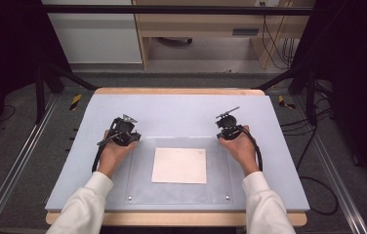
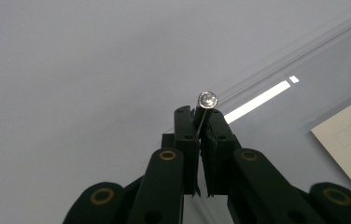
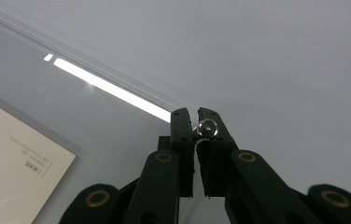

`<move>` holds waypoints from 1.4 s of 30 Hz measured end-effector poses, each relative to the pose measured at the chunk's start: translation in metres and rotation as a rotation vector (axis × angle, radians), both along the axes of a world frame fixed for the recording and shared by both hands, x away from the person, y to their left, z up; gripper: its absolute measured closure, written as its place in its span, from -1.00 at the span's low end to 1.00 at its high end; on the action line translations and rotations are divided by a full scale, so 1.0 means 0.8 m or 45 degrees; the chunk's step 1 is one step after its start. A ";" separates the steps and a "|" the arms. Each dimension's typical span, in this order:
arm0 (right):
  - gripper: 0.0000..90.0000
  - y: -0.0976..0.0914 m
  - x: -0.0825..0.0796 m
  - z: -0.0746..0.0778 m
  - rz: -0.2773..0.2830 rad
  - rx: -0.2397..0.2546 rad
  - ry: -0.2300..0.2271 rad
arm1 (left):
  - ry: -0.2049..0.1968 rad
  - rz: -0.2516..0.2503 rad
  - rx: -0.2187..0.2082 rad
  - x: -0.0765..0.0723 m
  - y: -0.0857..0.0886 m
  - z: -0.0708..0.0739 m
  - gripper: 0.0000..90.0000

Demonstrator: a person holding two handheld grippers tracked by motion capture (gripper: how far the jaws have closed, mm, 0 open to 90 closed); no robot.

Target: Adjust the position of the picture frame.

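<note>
Both claws sit at the far corners of the clear plate on the counter. Left claw clamped on a corner screw; right claw clamped on its screw. Judged step: undoing the fasteners. Next: twist each free, lift straight.

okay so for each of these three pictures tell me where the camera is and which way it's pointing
High view: above the person's side, looking forward and down on the table; both forearms, left hand-held gripper and right hand-held gripper show.
Left gripper view: rides the left hand-held gripper, looking along its black jaws at a round metal stud.
Right gripper view: rides the right hand-held gripper, jaws around another stud.
Shared: clear sheet and paper.
</note>
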State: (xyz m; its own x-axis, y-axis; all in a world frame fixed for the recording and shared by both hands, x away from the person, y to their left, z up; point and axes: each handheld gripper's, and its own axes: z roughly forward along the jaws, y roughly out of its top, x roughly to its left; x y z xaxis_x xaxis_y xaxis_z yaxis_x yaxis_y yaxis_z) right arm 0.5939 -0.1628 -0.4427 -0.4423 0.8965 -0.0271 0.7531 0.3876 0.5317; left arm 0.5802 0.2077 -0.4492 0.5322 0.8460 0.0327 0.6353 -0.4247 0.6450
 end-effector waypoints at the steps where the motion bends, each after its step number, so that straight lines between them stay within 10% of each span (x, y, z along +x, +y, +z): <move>1: 0.90 0.000 0.000 -0.001 0.001 0.006 0.001 | -0.001 0.001 -0.002 0.000 0.000 -0.001 0.88; 16: 0.81 -0.007 -0.002 -0.007 -0.006 0.046 -0.021 | -0.036 -0.001 -0.023 -0.003 0.001 -0.004 0.87; 28: -0.06 -0.026 -0.043 0.014 -0.015 0.125 -0.373 | -0.285 0.010 -0.118 -0.034 0.018 0.006 -0.27; 42: -0.51 -0.020 -0.051 0.011 0.006 0.111 -0.481 | -0.373 -0.072 -0.163 -0.041 0.018 0.007 -0.79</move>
State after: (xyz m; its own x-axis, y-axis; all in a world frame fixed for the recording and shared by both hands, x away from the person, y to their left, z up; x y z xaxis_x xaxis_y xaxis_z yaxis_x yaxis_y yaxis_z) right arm 0.5534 -0.1785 -0.4336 -0.4199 0.9005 -0.1128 0.4960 0.3318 0.8024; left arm 0.5472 0.2222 -0.4433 0.5619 0.8226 0.0867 0.3925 -0.3574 0.8475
